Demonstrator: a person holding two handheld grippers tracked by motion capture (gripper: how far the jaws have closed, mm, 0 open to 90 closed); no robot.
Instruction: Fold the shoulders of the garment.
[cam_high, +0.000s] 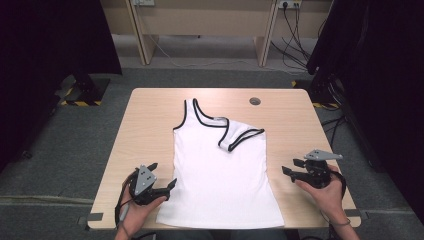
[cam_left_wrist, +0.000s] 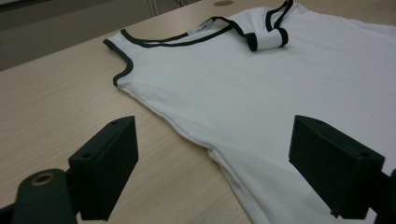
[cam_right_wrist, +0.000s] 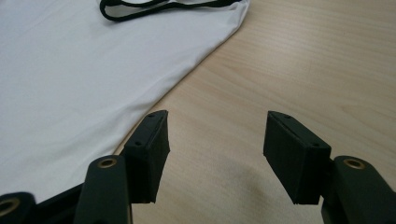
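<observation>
Lying flat, white tank top (cam_high: 220, 170), label (cam_high: 218, 119) unreadable

A white tank top (cam_high: 220, 172) with black trim lies flat in the middle of the frame, hem toward the bottom edge. Its right strap is folded inward across the chest.

A pale wooden desk (cam_high: 150, 130) stands on grey carpet (cam_high: 70, 145), with a round grommet hole (cam_high: 255, 101) near its far edge toward the right corner. Beyond the far edge, black cables (cam_high: 295, 45) hang from a wall socket (cam_high: 289, 4), and dark curtains (cam_high: 50, 40) flank both sides
</observation>
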